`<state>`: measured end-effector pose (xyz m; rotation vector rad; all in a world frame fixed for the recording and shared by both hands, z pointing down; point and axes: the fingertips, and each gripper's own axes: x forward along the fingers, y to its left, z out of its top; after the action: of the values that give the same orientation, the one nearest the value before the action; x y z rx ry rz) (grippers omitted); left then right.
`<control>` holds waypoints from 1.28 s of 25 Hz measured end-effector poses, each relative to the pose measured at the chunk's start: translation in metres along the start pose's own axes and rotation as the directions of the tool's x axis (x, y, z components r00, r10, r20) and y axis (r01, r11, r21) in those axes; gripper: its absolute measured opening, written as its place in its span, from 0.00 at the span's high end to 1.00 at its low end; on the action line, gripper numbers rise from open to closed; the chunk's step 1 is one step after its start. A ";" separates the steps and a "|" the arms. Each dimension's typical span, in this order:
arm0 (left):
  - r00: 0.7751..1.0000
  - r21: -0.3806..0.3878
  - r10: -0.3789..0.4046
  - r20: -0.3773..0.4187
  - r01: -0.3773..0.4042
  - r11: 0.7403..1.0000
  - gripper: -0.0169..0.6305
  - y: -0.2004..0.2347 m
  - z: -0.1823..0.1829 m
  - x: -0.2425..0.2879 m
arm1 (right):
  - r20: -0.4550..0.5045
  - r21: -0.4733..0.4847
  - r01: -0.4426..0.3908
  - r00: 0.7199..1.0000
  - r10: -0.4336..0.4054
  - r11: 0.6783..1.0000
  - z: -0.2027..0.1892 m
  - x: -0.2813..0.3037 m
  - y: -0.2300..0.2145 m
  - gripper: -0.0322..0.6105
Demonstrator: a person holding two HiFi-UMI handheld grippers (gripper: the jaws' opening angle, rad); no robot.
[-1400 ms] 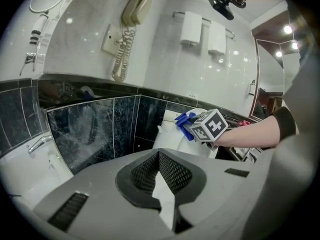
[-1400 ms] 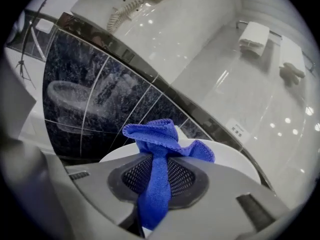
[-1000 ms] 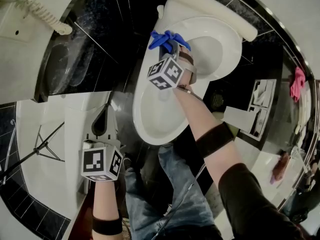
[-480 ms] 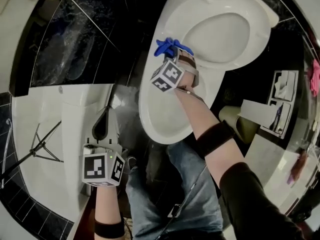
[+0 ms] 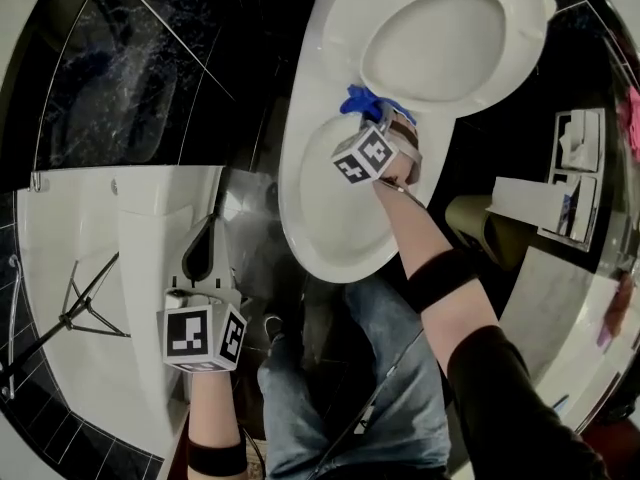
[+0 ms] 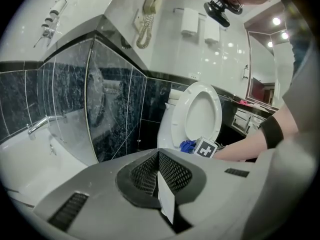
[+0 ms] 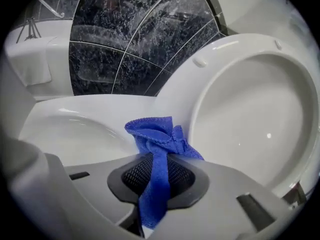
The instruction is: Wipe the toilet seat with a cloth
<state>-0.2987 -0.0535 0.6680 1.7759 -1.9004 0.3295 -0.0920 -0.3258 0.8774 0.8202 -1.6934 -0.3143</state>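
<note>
At far left, over the white bathtub [image 5: 60, 238]: left claw [image 5: 205, 230] pressed together on nothing, held low, well apart from the toilet and taking no part in the work. Further right, the open toilet bowl [image 5: 292, 188], white and bare. At its back edge, near the hinge: a blue microfibre cloth [image 5: 368, 101], bunched up and pinched in the right claw [image 5: 372, 118], with one strip trapped between the meshed pads and the rest puffing out in front of the tips. Touching the porcelain or hanging just above it: impossible to tell. Right of the cloth and just beside it, the toilet seat [image 5: 338, 38], raised, with its underside and small bumpers turned toward the claw. Step in hand, by the look of things: the approach, with the cloth poised at the foot of the seat ring and no wiping stroke visibly under way. Next move, as a judgement only: press the free bunch flat onto the nearest part of the ring, then sweep along the curve in one long pass, with the claw tilted to put fabric rather than hard tips against the plastic. Calls for a firm pinch throughout, for fear of losing the cloth to drag, and for light pressure on a raised seat liable to swing on its hinge. Left claw perhaps useful for steadying the seat, otherwise best kept clear.
</note>
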 end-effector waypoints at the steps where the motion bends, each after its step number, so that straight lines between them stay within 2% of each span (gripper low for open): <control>1: 1.000 0.002 -0.004 0.004 0.004 1.000 0.97 0.000 0.002 -0.001 | -0.012 0.017 0.005 1.000 -0.005 1.000 -0.006 -0.002 -0.002 0.80; 6: 0.999 0.010 -0.030 0.023 0.030 1.000 0.97 -0.005 0.016 -0.015 | -0.012 0.059 0.003 1.000 -0.003 0.998 -0.014 -0.033 -0.011 0.80; 10: 0.998 0.056 -0.064 0.010 0.064 0.996 0.97 -0.023 0.038 -0.048 | 0.048 0.122 -0.038 0.998 0.032 0.992 -0.007 -0.108 -0.014 0.79; 12: 0.995 0.080 -0.095 0.013 0.093 0.992 0.97 -0.034 0.061 -0.068 | 0.103 0.202 -0.063 0.994 0.043 0.977 0.002 -0.158 -0.025 0.79; 15: 0.990 0.122 -0.137 0.032 0.132 0.984 0.97 -0.048 0.102 -0.110 | 0.187 0.363 -0.130 0.980 0.065 0.923 0.011 -0.249 -0.042 0.79; 18: 0.985 0.159 -0.168 0.036 0.160 0.974 0.97 -0.061 0.141 -0.168 | 0.274 0.515 -0.215 0.958 0.079 0.829 0.018 -0.362 -0.062 0.79; 21: 0.978 0.192 -0.208 0.034 0.197 0.961 0.97 -0.078 0.173 -0.230 | 0.334 0.609 -0.271 0.940 0.069 0.745 0.011 -0.474 -0.074 0.78; 23: 0.970 0.214 -0.238 0.048 0.222 0.951 0.97 -0.088 0.193 -0.264 | 0.375 0.649 -0.294 0.926 0.041 0.701 0.007 -0.534 -0.087 0.78; 25: 0.962 0.240 -0.265 0.059 0.244 0.940 0.97 -0.100 0.209 -0.294 | 0.405 0.675 -0.305 0.914 0.008 0.672 0.000 -0.585 -0.100 0.78; 32: 0.945 0.283 -0.316 0.080 0.282 0.917 0.97 -0.128 0.237 -0.369 | 0.407 0.750 -0.248 0.904 -0.133 0.613 -0.050 -0.706 -0.131 0.78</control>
<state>-0.2166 0.1271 0.2570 2.2822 -1.6883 0.3855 0.0602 0.0589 0.2881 1.4177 -2.3149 0.4009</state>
